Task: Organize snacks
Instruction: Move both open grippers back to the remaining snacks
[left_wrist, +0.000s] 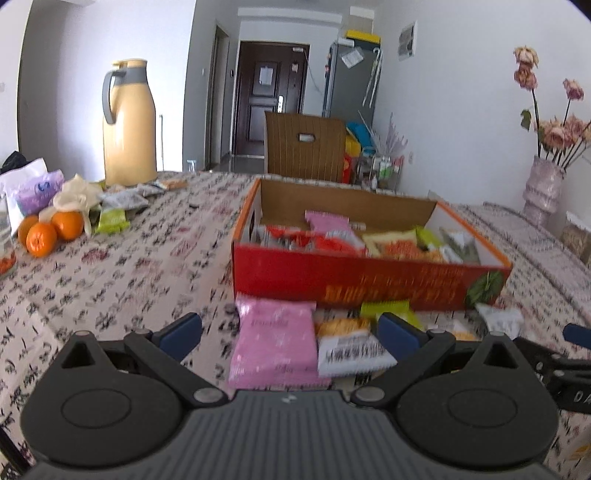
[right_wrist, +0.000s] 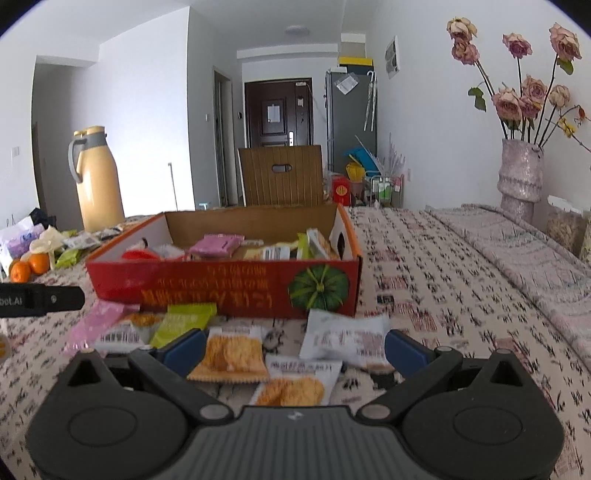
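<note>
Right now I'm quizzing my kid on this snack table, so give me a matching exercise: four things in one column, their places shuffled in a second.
Things:
1. pink packet
2. oranges
3. yellow jug
4. vase of dried roses

Places:
A. far right edge of the table, by the wall
B. standing at the far left end of the table
C. on the tablecloth just in front of the red box
D. left side, beside a white bag

Pairs: 1-C, 2-D, 3-B, 4-A

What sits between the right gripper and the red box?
Loose snack packets: a cracker packet, a white packet and a green packet lie on the tablecloth between the right gripper and the red box, per the right wrist view.
</note>
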